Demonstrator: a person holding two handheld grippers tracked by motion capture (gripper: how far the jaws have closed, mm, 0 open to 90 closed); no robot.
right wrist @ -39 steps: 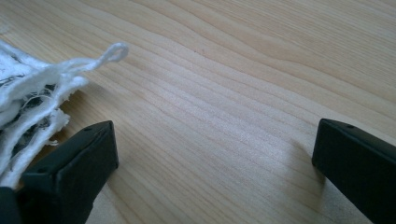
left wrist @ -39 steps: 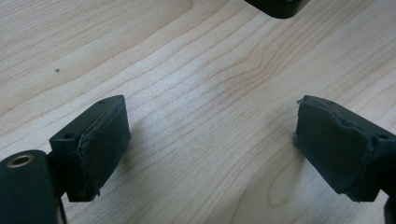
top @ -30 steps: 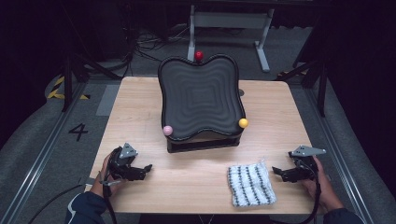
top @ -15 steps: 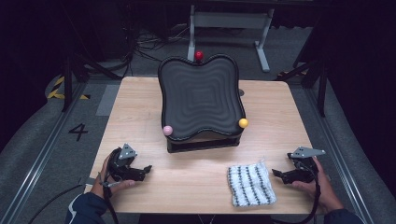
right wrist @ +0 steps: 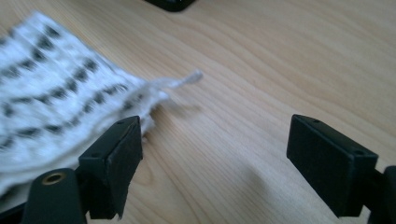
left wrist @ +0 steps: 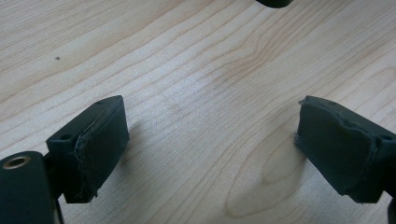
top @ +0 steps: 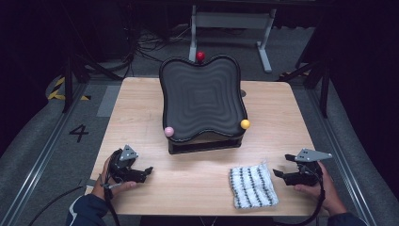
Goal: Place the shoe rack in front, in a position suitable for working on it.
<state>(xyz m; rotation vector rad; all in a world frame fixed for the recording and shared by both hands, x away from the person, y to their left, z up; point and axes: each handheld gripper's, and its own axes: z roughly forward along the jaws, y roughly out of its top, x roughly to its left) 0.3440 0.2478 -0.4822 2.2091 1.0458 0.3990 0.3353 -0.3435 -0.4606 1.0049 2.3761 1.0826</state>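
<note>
Left gripper [top: 143, 172]: lower left of the high view, resting in my hand; my left gripper view shows its jaws spread wide over bare wood.
Tray [top: 203, 101]: black, wavy-rimmed, tilted, frame centre; pink ball [top: 169, 131] and yellow ball [top: 245, 124] at its lower corners, red ball [top: 200, 56] at the top.
Cloth [top: 252, 185]: lower right, flat on the table [top: 141, 108].
Right gripper [top: 278, 174]: released, just right of the cloth; its own view has the cloth's fringe [right wrist: 180, 81] beside one jaw.
</note>
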